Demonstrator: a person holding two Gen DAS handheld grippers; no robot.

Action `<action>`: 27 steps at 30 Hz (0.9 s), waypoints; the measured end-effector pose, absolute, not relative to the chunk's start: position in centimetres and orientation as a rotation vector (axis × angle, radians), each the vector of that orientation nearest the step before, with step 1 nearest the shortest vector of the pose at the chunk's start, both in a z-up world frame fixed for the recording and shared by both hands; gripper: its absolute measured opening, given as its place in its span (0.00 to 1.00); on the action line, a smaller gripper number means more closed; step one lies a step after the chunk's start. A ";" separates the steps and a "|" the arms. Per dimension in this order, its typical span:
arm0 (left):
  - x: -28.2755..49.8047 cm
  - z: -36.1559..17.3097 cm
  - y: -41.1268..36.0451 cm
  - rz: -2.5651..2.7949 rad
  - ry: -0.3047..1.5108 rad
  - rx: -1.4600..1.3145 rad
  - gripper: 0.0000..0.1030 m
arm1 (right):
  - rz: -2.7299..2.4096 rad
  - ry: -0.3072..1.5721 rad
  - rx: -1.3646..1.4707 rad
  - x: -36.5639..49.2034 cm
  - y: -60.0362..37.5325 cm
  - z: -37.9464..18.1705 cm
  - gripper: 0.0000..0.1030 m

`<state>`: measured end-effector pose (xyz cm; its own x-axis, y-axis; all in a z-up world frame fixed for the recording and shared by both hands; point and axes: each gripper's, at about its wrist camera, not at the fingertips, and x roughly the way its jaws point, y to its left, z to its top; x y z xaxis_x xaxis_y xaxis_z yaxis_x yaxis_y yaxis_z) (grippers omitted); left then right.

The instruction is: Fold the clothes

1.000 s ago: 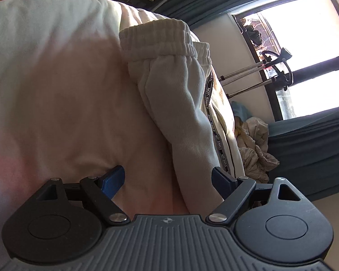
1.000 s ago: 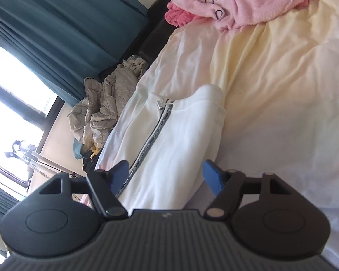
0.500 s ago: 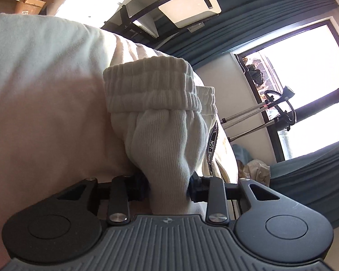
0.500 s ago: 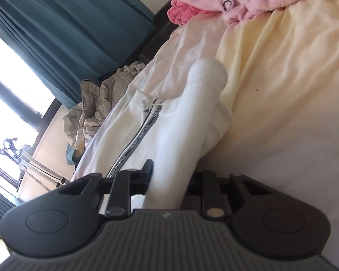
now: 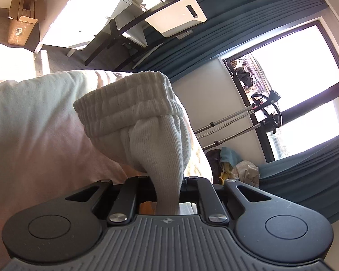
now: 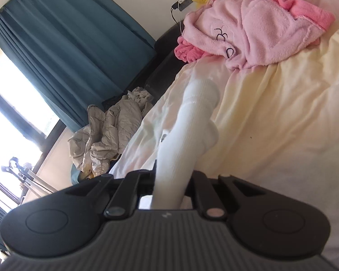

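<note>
White sweatpants lie on a cream bed sheet (image 5: 34,124). In the left wrist view their ribbed elastic waistband (image 5: 128,106) stands bunched and lifted off the sheet. My left gripper (image 5: 167,180) is closing tight on a fold of cloth just below the waistband, and the cloth is pinched between its jaws. In the right wrist view a white leg of the sweatpants (image 6: 198,103) rises in a narrow ridge toward its cuff. My right gripper (image 6: 171,176) is closing tight on it the same way. The black side stripe is mostly hidden.
A pink fleece robe (image 6: 248,22) lies at the bed's far end. A crumpled beige jacket (image 6: 106,131) sits on the floor by the teal curtain (image 6: 67,45). Past the bed edge are a desk (image 5: 124,22), a cardboard box (image 5: 20,22) and a metal stand (image 5: 237,117).
Both grippers went from open over the flat sweatpants to shut on them. Each then rose, pulling the cloth up into a bunched ridge off the sheet.
</note>
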<state>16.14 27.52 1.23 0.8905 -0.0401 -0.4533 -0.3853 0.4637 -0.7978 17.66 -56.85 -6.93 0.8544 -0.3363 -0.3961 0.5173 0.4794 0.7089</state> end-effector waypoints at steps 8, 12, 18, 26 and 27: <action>10.9 -1.0 30.5 0.241 0.586 -1.003 0.15 | -0.636 0.219 1.141 9.4 -54.3 -9.9 0.08; 11.0 -2.5 31.1 0.196 0.583 -0.964 0.17 | -0.675 0.258 1.158 7.2 -53.6 -13.0 0.08; 11.0 -1.9 29.6 0.169 0.591 -0.801 0.39 | -0.633 0.290 1.023 7.8 -53.3 -13.9 0.09; 7.1 -0.5 26.6 0.216 0.568 -0.608 0.85 | -0.612 0.323 0.966 8.2 -53.7 -14.2 0.09; 6.5 -0.2 26.0 0.236 0.563 -0.574 0.85 | -0.609 0.329 0.952 8.3 -53.7 -14.1 0.09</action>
<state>6.51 26.03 -0.23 0.8244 0.0573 -0.5631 -0.3617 0.8186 -0.4462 8.27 -53.67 -14.14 0.7870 -0.3386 -0.5157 0.6169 0.4317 0.6581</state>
